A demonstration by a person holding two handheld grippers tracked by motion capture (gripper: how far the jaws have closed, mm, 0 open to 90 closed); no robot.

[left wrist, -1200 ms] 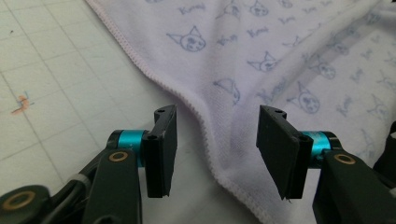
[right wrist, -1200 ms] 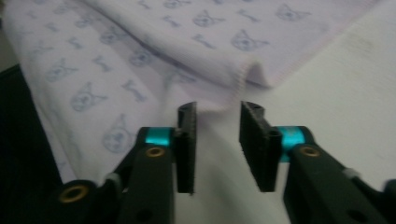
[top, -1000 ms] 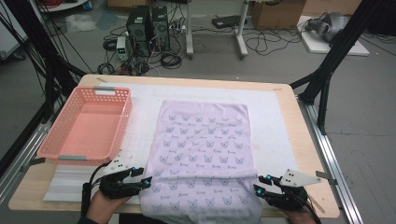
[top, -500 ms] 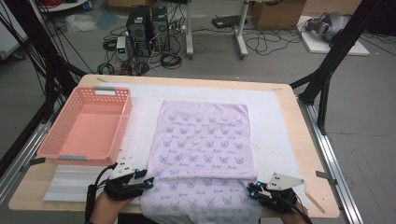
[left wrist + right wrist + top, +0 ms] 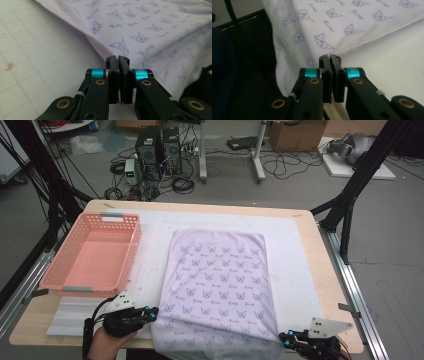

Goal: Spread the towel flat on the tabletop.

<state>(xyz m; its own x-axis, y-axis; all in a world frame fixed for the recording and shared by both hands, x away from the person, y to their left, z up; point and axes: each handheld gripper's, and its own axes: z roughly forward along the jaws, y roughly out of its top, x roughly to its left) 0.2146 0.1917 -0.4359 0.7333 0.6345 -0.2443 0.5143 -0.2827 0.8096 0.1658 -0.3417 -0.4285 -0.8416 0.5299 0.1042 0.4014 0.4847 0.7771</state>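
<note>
Cloth: a pale lilac cloth (image 5: 220, 285) printed with small blue cat faces lies flat on the white mat (image 5: 295, 270), its near end hanging over the table's front edge.
Left gripper: the left gripper (image 5: 150, 313) sits at the cloth's near left corner; in the left gripper view (image 5: 118, 60) its jaws have just been closing and now stand pressed together at the hemmed edge. The tips meet right at the hem, but I cannot tell whether fabric is caught between them.
Right gripper: the right gripper (image 5: 284, 339) is at the near right corner, past the table's front edge; in the right gripper view (image 5: 330, 58) its jaws have just been closing too and are tight together just below the stitched hem. Again I cannot tell whether cloth is pinched.
Hand: a hand (image 5: 102, 344) holds the left gripper from below.
Basket: a pink plastic basket (image 5: 60, 279) stands left of the cloth, apart from it.
Table: a wooden table (image 5: 325, 270) carries the mat.
</note>
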